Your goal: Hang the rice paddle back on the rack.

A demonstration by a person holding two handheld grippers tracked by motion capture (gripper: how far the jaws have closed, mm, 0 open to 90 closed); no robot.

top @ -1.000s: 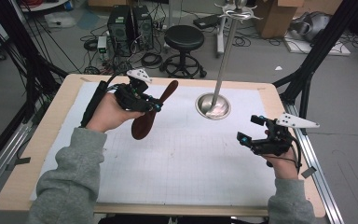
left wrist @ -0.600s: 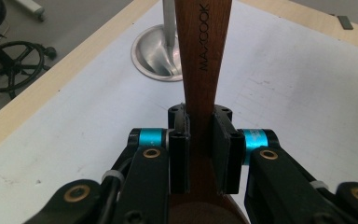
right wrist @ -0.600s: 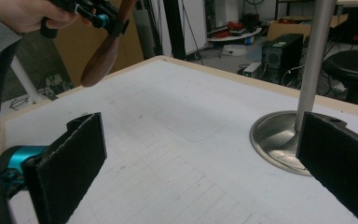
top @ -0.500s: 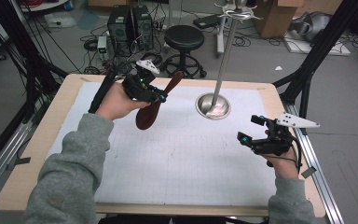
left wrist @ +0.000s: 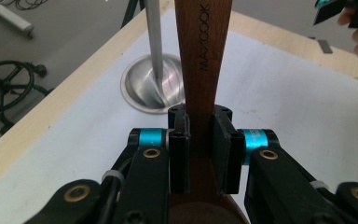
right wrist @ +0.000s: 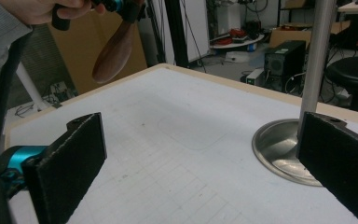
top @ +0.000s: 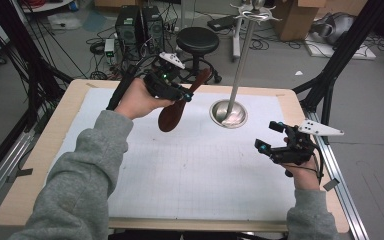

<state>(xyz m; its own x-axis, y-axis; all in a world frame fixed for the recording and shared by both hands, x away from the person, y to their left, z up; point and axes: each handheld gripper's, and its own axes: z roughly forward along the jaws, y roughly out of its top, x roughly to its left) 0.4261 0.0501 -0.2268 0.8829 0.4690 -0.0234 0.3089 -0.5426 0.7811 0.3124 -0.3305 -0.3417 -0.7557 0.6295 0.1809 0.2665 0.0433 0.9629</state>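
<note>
A dark brown wooden spoon (top: 177, 107) hangs above the back left of the table, bowl end down and handle pointing up toward the pole. My left gripper (top: 182, 95) is shut on its handle; in the left gripper view the two jaws clamp the wooden handle (left wrist: 200, 60), stamped MAXCOOK. A metal stand with a round base (top: 228, 114) and a tall pole (top: 243, 55) rises at the back centre. My right gripper (top: 266, 137) rests low at the right side, jaws wide apart with nothing between them (right wrist: 200, 158).
A white gridded mat (top: 195, 160) covers the wooden table (top: 50, 150). Hooks top the pole (top: 252, 12). Behind the table are a black stool (top: 197, 40), computer cases (top: 137, 27) and cables on the floor. Black frame legs stand at both sides.
My left hand has lifted the spoon and carried it farther back and right, toward the pole. The right gripper has stayed put.
</note>
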